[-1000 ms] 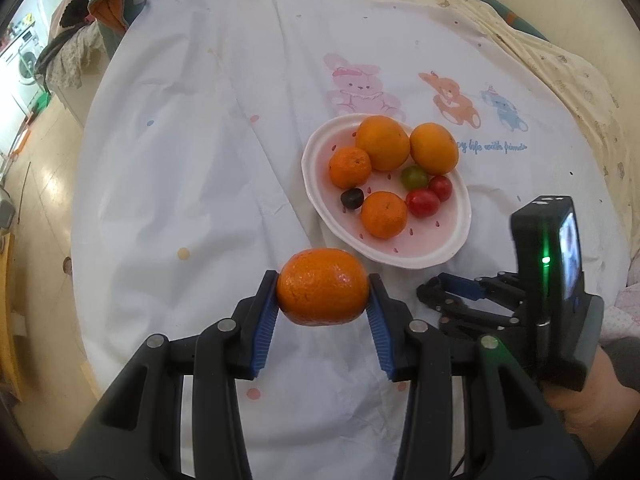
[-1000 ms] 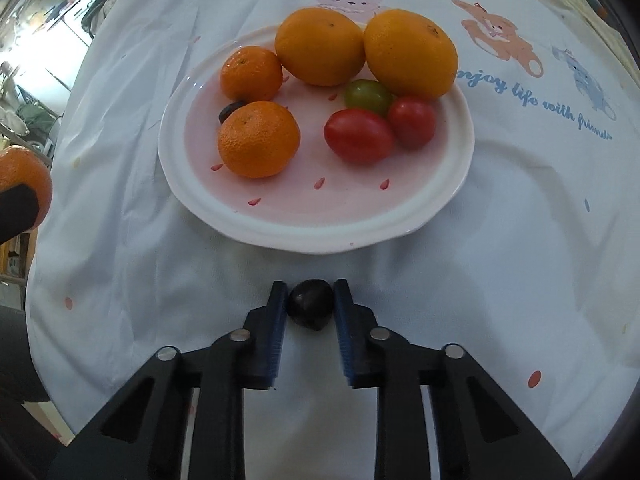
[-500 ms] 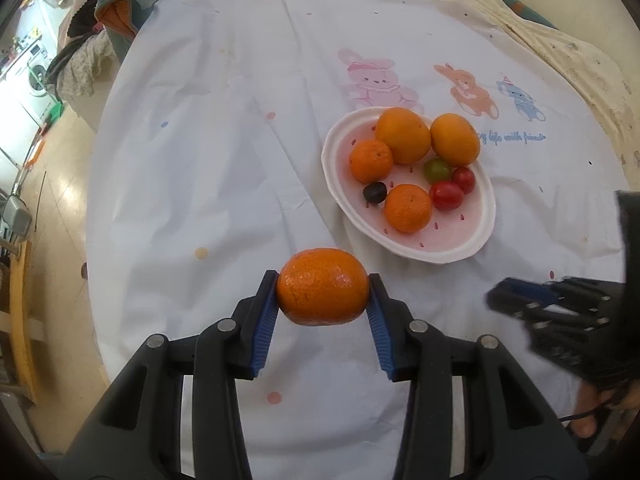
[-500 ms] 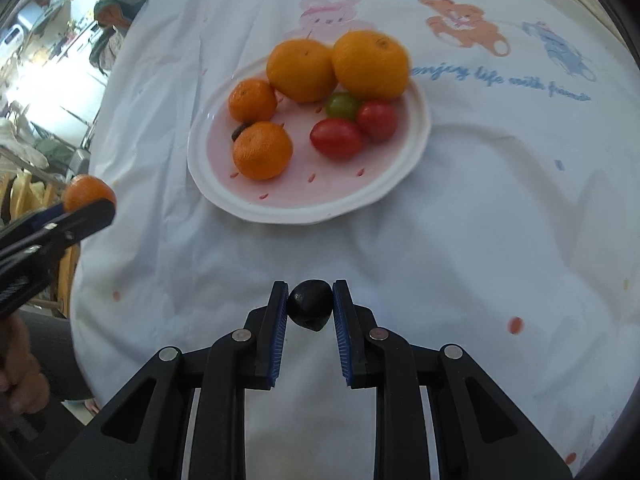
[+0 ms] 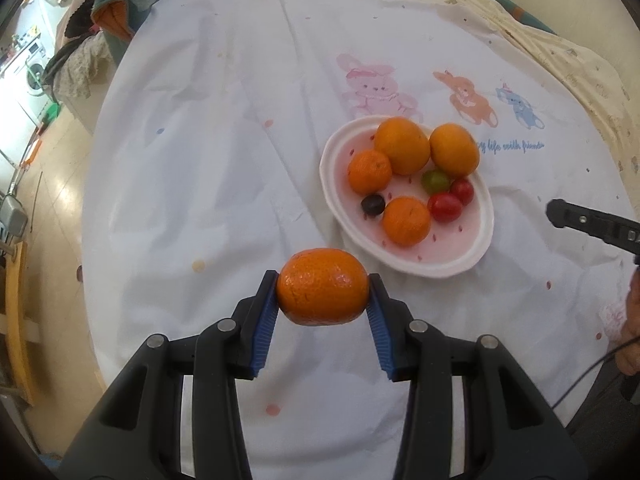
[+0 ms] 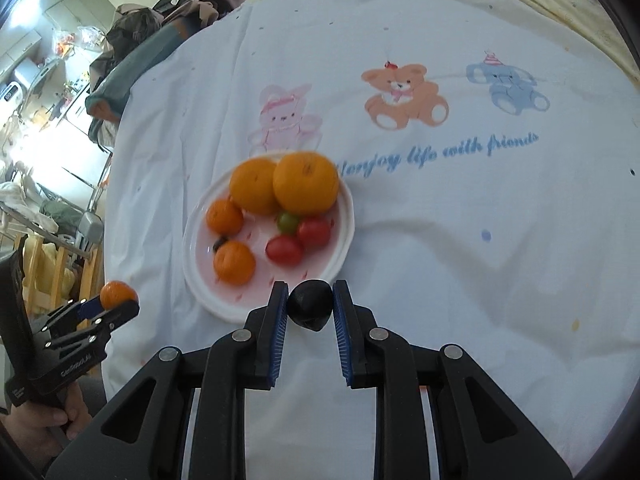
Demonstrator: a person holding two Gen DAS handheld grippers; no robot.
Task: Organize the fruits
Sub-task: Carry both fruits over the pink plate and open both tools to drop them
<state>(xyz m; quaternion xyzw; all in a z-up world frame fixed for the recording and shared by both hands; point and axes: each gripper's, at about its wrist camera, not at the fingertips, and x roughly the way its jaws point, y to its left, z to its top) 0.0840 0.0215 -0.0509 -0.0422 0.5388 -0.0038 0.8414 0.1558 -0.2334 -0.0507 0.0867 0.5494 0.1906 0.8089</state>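
My right tongs (image 6: 310, 307) have gone up and pulled back from the plate (image 6: 200, 280) since a second ago, so the plate now looks smaller and sits farther up in the right view. They are squeezed tight on a small dark fruit (image 6: 311, 304), maybe a dark grape or cherry tomato; I cannot tell which. My left tongs (image 5: 323, 294) have hardly moved. They are partly open and pinch a mandarin (image 5: 322, 286) between the blue pads.

So I have lifted two fruits off, and I think both now need a new spot on the bench.

The plate sits a bit toward the right side of the round bench, just below the printed bunny and bears on the white cloth (image 5: 208, 152). On it are two big oranges, two small mandarins, a green tomato, two red tomatoes and one more dark fruit.

The left half of the cloth is bare, so there is lots of room there. The near edge and the left edge drop off to the floor, so I should not set round fruit close to them.
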